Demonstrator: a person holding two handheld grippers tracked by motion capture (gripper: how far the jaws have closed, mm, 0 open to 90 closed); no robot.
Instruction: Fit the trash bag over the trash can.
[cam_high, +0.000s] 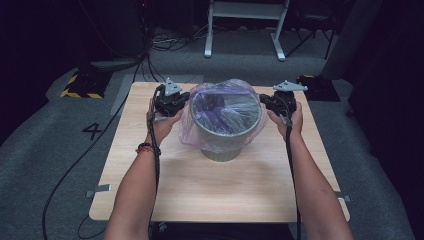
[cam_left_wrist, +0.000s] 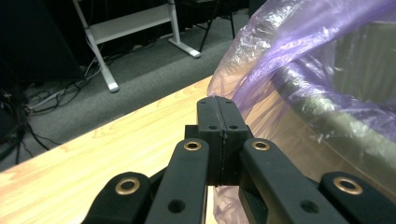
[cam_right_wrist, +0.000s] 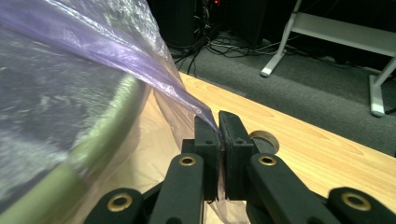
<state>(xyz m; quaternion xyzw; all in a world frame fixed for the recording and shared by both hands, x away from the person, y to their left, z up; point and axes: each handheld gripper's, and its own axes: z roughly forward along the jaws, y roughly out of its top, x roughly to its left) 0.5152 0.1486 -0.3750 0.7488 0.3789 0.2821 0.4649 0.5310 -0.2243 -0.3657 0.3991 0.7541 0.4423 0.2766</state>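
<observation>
An olive-green bin (cam_high: 225, 131) stands mid-table, lined with a thin purple plastic bag (cam_high: 205, 131) that drapes over its rim. My left gripper (cam_high: 184, 102) sits at the bin's left side, shut on the bag's edge. In the left gripper view the left gripper (cam_left_wrist: 217, 101) has its jaws pressed together where the purple bag (cam_left_wrist: 280, 56) bunches. At the bin's right side my right gripper (cam_high: 264, 101) is shut on the bag too. The right gripper view shows the right gripper (cam_right_wrist: 218, 119) pinching the bag (cam_right_wrist: 102, 51) film beside the bin's green rim (cam_right_wrist: 100, 135).
The light wooden table (cam_high: 220, 185) has bare room in front of the bin. A white table frame (cam_high: 245, 25) and loose cables (cam_high: 165, 42) lie on the grey floor behind. Both forearms reach in from the near edge.
</observation>
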